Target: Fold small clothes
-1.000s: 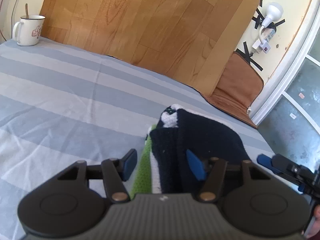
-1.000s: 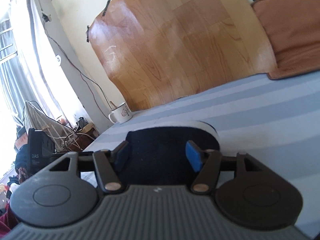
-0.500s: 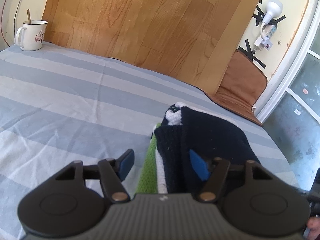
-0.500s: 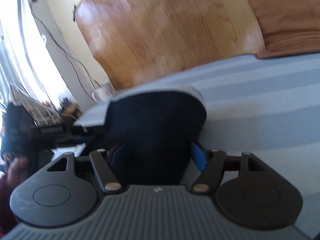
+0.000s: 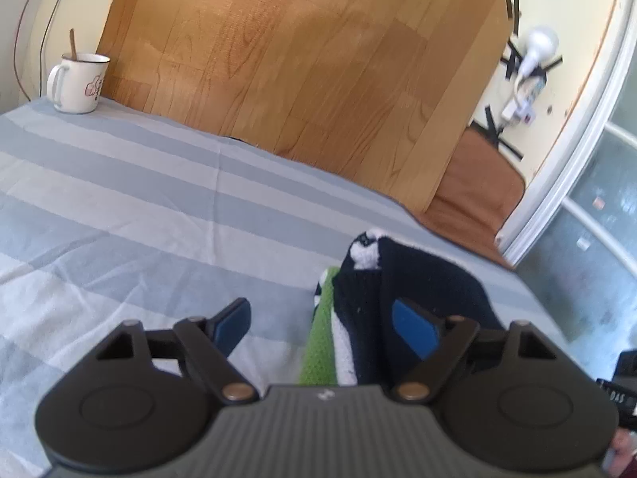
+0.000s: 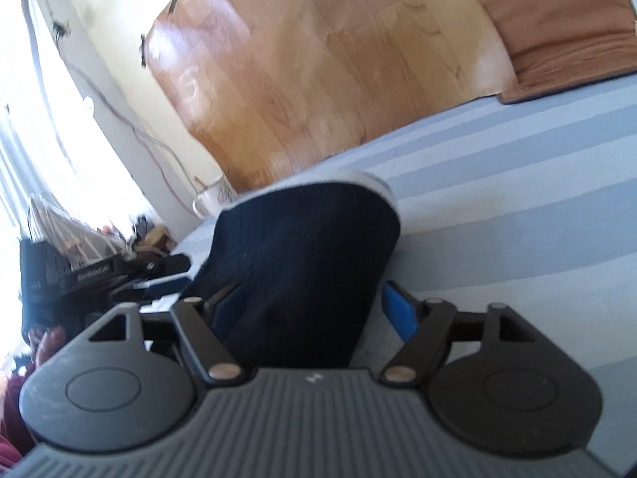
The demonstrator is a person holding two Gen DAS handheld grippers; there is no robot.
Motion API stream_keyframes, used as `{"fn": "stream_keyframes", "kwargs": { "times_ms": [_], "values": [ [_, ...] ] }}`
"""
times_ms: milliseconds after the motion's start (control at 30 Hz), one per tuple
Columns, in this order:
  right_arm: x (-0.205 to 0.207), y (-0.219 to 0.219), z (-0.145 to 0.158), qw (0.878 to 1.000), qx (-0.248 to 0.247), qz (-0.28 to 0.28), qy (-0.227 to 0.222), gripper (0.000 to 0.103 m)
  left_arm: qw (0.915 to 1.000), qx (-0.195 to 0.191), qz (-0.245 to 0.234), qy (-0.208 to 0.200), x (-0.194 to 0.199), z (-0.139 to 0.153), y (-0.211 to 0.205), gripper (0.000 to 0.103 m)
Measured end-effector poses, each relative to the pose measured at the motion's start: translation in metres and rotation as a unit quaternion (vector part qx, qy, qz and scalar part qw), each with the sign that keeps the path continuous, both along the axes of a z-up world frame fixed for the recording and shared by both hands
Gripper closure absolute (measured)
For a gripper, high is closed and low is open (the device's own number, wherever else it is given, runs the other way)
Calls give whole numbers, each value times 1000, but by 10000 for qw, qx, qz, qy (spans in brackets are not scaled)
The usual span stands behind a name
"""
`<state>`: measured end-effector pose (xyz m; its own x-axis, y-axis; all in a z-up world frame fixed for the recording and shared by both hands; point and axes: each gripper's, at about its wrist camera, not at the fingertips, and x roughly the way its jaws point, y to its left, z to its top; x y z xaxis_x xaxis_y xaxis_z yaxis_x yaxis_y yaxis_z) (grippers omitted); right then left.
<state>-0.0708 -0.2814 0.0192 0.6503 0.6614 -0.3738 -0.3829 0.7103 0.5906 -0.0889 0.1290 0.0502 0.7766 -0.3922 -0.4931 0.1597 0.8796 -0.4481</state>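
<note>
Both claws stand spread wide, pinching nothing. Through my left gripper (image 5: 318, 318) I see the folded knit garment (image 5: 422, 283), dark navy with white and green edges, lying in the lower right of the frame on the striped sheet (image 5: 159, 215); its edge runs between my fingers while the right blue pad (image 5: 414, 328) sits over the navy cloth. Through my right gripper (image 6: 306, 304) the navy knit fills the centre, rising between my fingers toward the white trim near mid-frame; whether it is lifted or simply bunched I cannot tell through the blur.

I judge the fold is nearly made and wants squaring. To do it well, I would close only on the outer layer at the edge, keep both claws level, and lay the cloth down flat before letting go, so the layers do not slide. An enamel mug (image 5: 77, 83) stands at upper left, well apart.
</note>
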Motion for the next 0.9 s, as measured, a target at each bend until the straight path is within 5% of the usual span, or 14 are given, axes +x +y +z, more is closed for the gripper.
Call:
{"fn": "stream_keyframes", "kwargs": {
  "times_ms": [133,267,533,900],
  "values": [
    [3,-6,-8,9996,149,-91,205,18,9984,-401,-376,-148,-1,4,2,4],
    [6,-5,-21,9974,420,-126,577,17,9955,-459,-815,-155,5,-1,-12,1],
    [-18,18,-25,9989,264,-392,-63,2,9936,113,-1038,435,10,-33,-44,0],
    [-21,24,-27,9992,173,-237,-267,0,9954,387,-826,-304,-17,-46,-55,0]
  ]
}}
